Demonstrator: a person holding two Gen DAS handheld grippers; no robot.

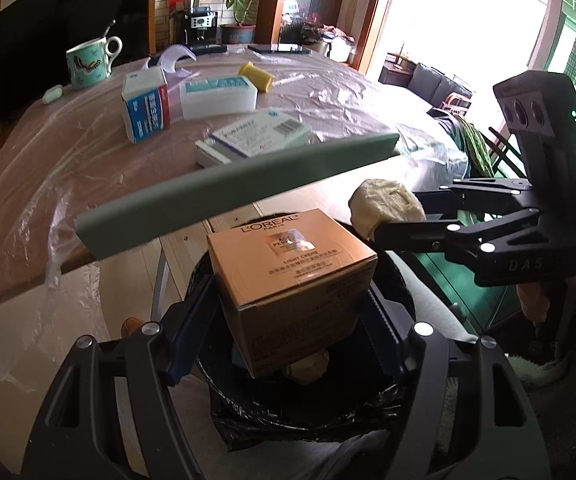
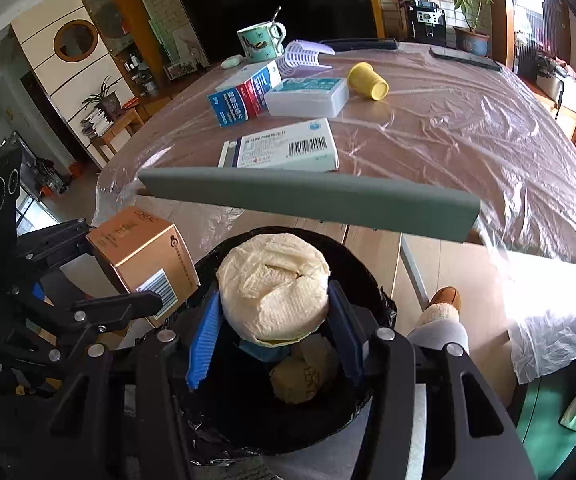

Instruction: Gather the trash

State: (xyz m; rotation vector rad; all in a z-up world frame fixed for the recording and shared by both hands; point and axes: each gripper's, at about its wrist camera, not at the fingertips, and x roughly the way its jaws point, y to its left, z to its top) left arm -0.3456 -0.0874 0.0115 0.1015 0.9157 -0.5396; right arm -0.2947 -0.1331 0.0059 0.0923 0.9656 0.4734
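Note:
My left gripper (image 1: 291, 312) is shut on a tan L'Oreal cream box (image 1: 288, 276) and holds it over the black-lined trash bin (image 1: 288, 412). The box also shows at the left of the right wrist view (image 2: 144, 256). My right gripper (image 2: 274, 312) is shut on a crumpled cream tissue wad (image 2: 276, 292) above the same bin (image 2: 363, 280). The wad shows at the right in the left wrist view (image 1: 387, 204). Crumpled brown paper (image 2: 299, 376) lies inside the bin.
A grey-green table edge strip (image 2: 307, 200) runs just beyond the bin. On the plastic-covered table lie a flat medicine box (image 2: 284, 152), a blue-red carton (image 2: 244, 96), a white plastic case (image 2: 307, 98), a yellow cup (image 2: 367, 80) and a mug (image 2: 260, 42).

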